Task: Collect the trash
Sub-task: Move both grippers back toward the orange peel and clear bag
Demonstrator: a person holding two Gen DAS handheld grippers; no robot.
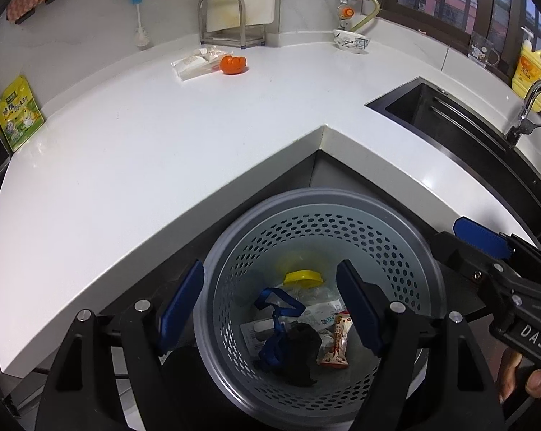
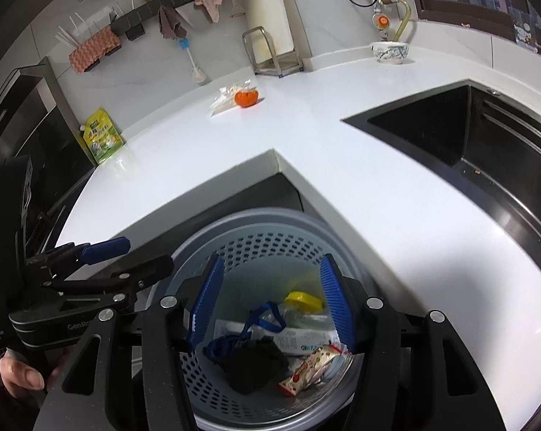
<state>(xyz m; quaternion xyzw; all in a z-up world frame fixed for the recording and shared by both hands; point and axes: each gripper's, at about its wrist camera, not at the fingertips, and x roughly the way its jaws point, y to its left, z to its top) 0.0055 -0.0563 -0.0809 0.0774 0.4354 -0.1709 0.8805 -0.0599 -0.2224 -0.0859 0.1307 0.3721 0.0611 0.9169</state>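
Blue pads on both grippers, both over the grey bin [image 1: 317, 215] with holes in its wall, tucked under the corner of the white desk [image 1: 162, 151]. Left gripper [image 1: 270, 305] jaws spread wide, nothing between them. Right gripper [image 2: 270, 301] jaws spread too, pinching nothing. Trash already down in the bin: a clear bottle with a yellow cap [image 1: 303, 278], a blue strap [image 1: 277, 319], a black lump [image 1: 303, 352], a red and white snack wrapper [image 1: 337, 341] and a white packet [image 2: 299, 341]. More trash far back on the desk: an orange peel [image 1: 232, 64] touching a clear plastic bag [image 1: 195, 64]. Green and yellow pouch [image 1: 17, 115] standing at the left end of the desk. Painted bowl [image 1: 351, 39] near the wall by the window. Black sink [image 1: 450, 118] set into the desk on the right, with a yellow soap bottle [image 1: 532, 72] behind it. Metal rack [image 1: 231, 21] against the back wall. Fingers of a hand [image 2: 19, 373] on the left gripper's handle.
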